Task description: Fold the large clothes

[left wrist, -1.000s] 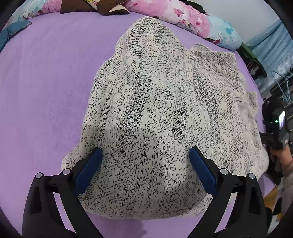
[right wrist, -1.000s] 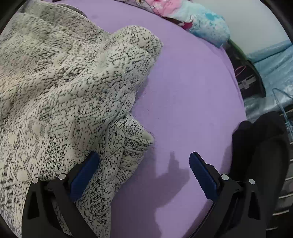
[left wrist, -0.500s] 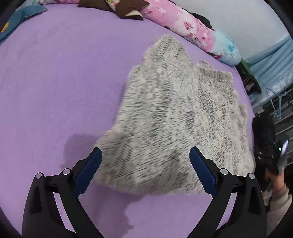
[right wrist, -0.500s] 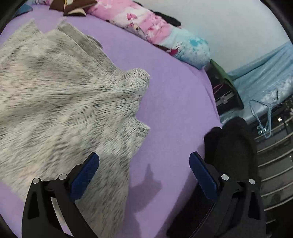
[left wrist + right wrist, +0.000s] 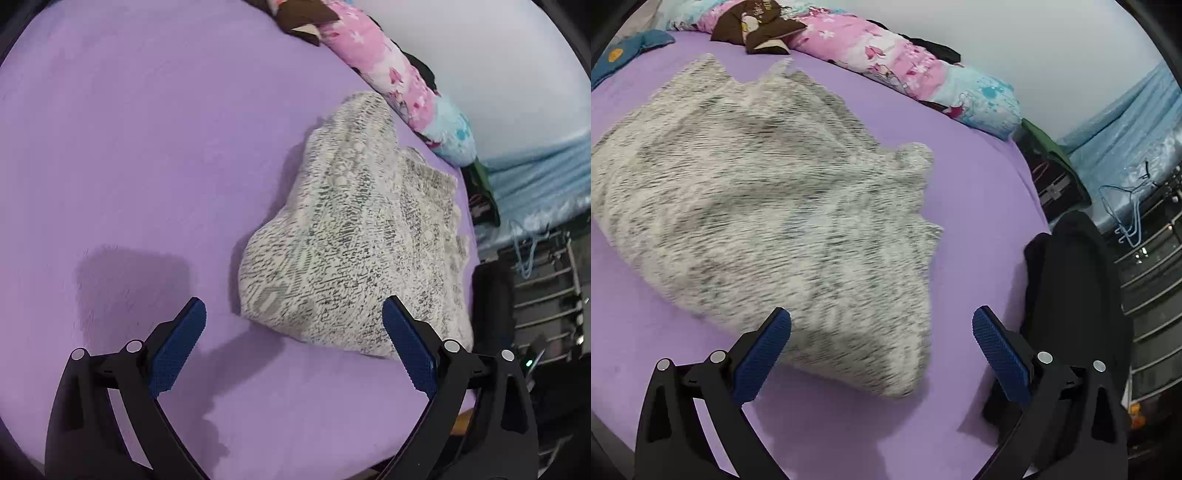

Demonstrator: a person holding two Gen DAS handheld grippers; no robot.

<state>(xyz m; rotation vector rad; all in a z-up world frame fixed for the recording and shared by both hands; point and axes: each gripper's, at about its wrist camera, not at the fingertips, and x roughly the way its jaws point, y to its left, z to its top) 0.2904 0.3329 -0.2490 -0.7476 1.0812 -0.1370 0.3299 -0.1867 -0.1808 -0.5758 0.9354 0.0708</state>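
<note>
Left gripper [image 5: 293, 338]: jaws spread wide, nothing between them but bare purple bedspread [image 5: 147, 147]. Right gripper [image 5: 881, 338]: jaws spread too, empty, hovering above the cloth with no contact.

One garment, a speckled cream-and-black knit sweater [image 5: 354, 243]. In the left view it sits ahead of the jaws and off toward the right finger, whose tip overlaps the near hem in the picture; whether it touches I can't tell. In the right view the sweater [image 5: 768, 206] fills the space ahead and to the left of the jaws, near hem just past the left fingertip. That view is motion-blurred, so seams don't read.

Progress, as a judgement: the sweater looks doubled over into a lumpy, rough-edged bundle lying on the bed, so at least one fold seems done. Edges aren't squared and one end sticks out, so tidying or another fold likely remains. Neither gripper has a hold.

Count: two grippers, one sweater, one dark garment [image 5: 1075, 280] beyond the right jaw at the bed edge, one pink-and-blue floral quilt [image 5: 905, 70] far ahead along the wall, one blue hanger [image 5: 1130, 218] further right.
</note>
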